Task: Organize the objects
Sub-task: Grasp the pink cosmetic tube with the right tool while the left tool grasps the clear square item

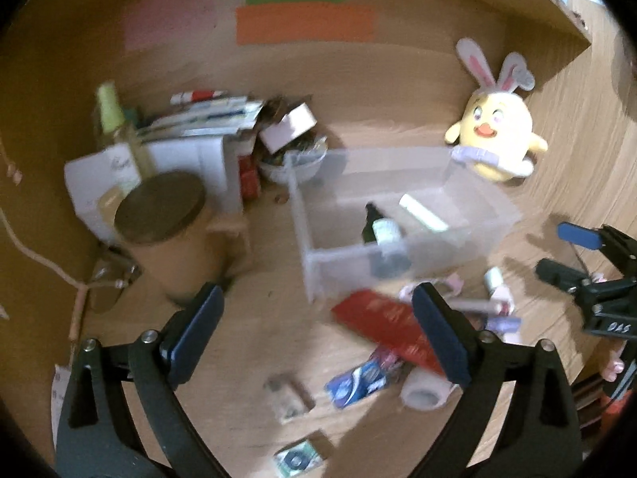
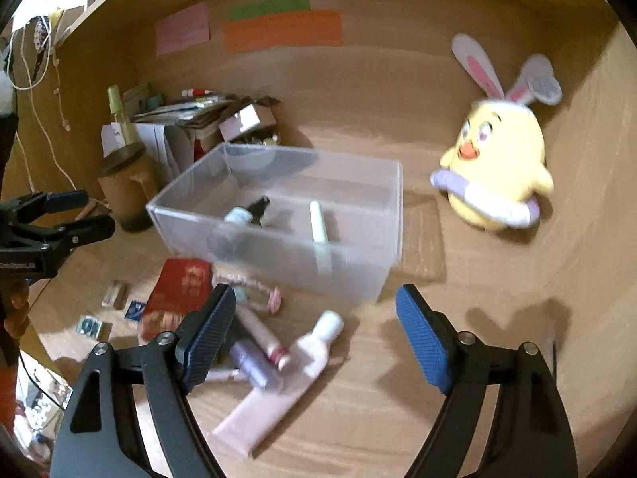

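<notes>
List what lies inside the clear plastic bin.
Inside the clear plastic bin: a dark dropper bottle and a white tube, both lying down. Nothing else shows; blur hides labels.

Pink tube [image 2: 270, 394] lies partly behind left tongs finger (label blurred, unreadable).

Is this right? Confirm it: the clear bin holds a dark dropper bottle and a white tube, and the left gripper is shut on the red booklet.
Not quite. The left gripper is open and holds nothing; the red booklet lies on the desk, as the left wrist view shows. The clear bin does hold the dark dropper bottle and white tube.
</notes>
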A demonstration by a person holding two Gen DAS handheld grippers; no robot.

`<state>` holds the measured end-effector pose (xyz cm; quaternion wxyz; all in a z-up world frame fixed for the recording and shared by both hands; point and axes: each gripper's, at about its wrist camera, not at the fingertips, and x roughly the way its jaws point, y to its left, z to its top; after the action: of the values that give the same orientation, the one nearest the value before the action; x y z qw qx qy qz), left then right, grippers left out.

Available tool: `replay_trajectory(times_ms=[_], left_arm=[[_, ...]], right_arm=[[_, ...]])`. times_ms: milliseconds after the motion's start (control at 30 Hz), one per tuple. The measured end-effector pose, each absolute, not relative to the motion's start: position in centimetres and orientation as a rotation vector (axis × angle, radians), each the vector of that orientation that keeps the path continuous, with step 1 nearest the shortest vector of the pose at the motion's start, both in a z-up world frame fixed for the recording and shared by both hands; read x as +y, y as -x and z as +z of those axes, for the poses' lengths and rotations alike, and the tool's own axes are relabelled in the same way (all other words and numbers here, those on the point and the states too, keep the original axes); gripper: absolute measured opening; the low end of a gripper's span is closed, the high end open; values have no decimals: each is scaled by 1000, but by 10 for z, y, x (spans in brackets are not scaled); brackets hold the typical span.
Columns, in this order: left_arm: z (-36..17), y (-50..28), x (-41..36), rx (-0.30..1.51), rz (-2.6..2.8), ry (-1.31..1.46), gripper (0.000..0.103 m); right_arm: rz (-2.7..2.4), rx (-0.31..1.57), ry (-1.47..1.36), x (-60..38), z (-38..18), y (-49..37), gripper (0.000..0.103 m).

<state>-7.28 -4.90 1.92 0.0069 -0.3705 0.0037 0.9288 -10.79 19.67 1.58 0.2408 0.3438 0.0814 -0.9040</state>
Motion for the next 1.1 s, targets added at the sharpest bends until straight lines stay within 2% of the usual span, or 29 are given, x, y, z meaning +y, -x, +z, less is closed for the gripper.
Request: replay_trajectory(times_ms=[267,567,600,667,833,900,1000,1100], left_arm=[[-15,53,-61,-41,2891,1257,97],[-48,45,-76,-132,2868,1373,95],[-51,44,-76,-135,2865,1383,93],[-57,44,-76,-136,2845,1410,83],[-65,44,-74,-147,2822,1431,75],[-67,45,-74,-150,2818,1437,71],[-70,47,-75,-175,2814,1439,65],[-70,48,-78,-168,2831,1442,53]], right_arm=[[-2433,144,-1080,206,-20,93,81],[-2384,183,-1162,194,-51,89,80],[-2382,179,-1166,194,-53,89,78],[-2378,180,-1183,195,-57,91,68],[-2381,179,-1207,201,-60,93,38],[-2388,184,-1213,204,-61,94,31],[-2411,203,-1204,207,-61,93,30],[-2433,230,-1194,211,-60,91,28]])
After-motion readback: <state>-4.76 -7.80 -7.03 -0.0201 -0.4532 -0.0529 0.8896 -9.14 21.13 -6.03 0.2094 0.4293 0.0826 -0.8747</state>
